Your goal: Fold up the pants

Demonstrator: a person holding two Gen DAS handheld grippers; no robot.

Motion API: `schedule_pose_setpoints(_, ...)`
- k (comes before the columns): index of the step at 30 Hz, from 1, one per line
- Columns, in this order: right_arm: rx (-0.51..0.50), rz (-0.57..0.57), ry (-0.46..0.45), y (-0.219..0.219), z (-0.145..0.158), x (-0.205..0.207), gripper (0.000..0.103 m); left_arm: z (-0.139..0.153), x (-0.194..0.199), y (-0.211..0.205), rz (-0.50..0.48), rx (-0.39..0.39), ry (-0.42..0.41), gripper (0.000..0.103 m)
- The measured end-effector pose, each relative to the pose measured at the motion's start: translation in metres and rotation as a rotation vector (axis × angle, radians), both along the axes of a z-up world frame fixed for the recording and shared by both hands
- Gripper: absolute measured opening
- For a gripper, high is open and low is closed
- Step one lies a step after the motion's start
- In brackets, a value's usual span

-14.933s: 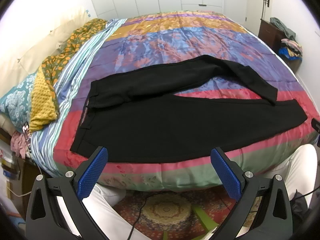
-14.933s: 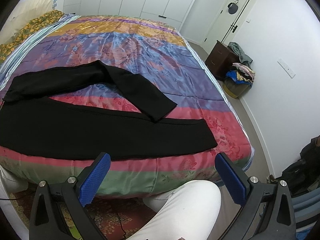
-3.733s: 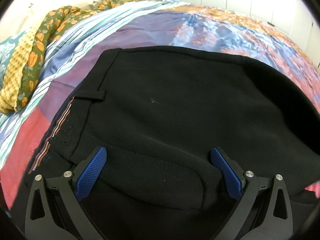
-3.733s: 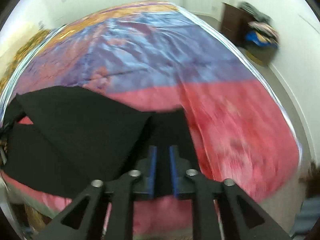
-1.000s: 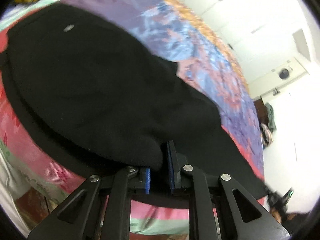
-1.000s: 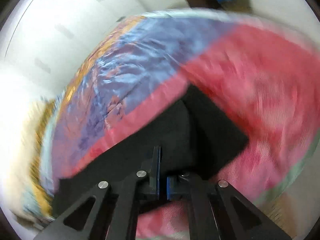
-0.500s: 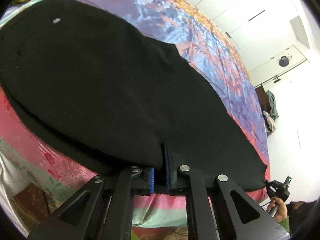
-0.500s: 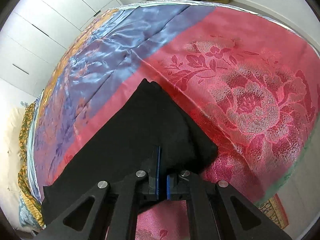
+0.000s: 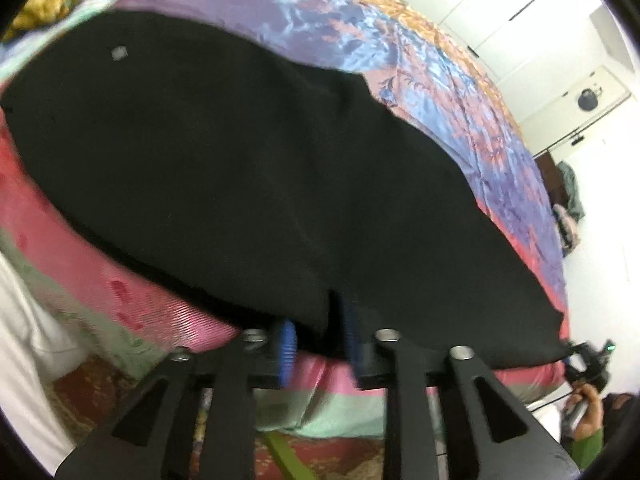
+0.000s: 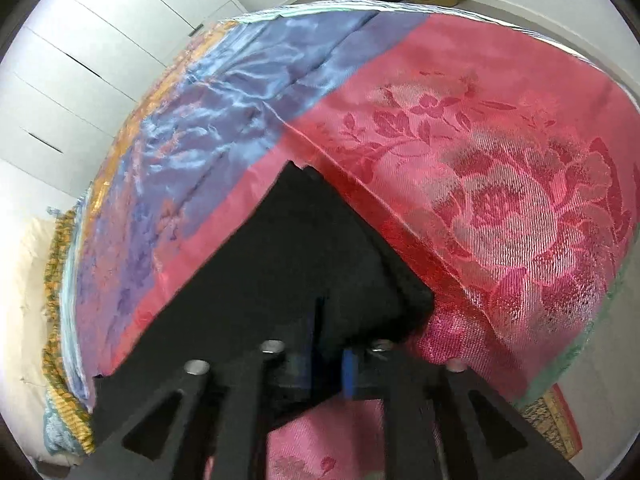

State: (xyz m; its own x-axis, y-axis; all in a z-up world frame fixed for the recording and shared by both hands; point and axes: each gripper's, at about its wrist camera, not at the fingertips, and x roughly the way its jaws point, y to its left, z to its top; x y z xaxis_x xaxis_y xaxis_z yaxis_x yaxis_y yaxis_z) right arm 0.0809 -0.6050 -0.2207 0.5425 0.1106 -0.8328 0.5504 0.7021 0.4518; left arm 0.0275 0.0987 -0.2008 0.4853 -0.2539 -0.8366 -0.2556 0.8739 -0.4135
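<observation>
The bed (image 9: 460, 92), under its satin cover banded in red, purple and orange, carries everything here. Along its near edge lie the black pants (image 9: 248, 168), stretched lengthwise as one long dark strip, waist end toward the bed's left side and the hems (image 10: 360, 272) toward its right near corner. One leg appears to sit on top of the other with edges roughly matched (the hems show two layers, slightly offset), so the first fold, leg over leg, looks done. What is left, by my judgement, is bringing the length over on itself, once or twice, to make a compact stack.

The left tongs (image 9: 318, 340) sit at the near edge of the pants about mid-length; their jaws are opening, with a lip of black cloth between the blue pads and no longer clearly pinched. The right tongs (image 10: 330, 368) are at the hem end, jaws also opening, the fabric edge lying loose between them.
</observation>
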Motion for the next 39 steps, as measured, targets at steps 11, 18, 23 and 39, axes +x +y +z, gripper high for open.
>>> schedule_pose_setpoints(11,0.219,-0.130,-0.145,-0.026,0.017,-0.056,0.053,0.035,-0.021,0.010,0.069,0.089,-0.117,0.064)
schedule_pose_setpoints(18,0.218,-0.163,-0.014,-0.024,-0.023,-0.026,0.053,0.033,-0.026,0.018,0.074,0.085,-0.118,0.064)
schedule_pose_setpoints(23,0.234,-0.169,-0.011,-0.032,-0.031,-0.022,0.047,0.028,-0.029,0.028,0.098,0.066,-0.104,0.064)
schedule_pose_setpoints(39,0.538,0.011,-0.387,0.086,0.069,-0.017,0.009,0.026,-0.024,0.016,0.061,0.048,-0.133,0.064)
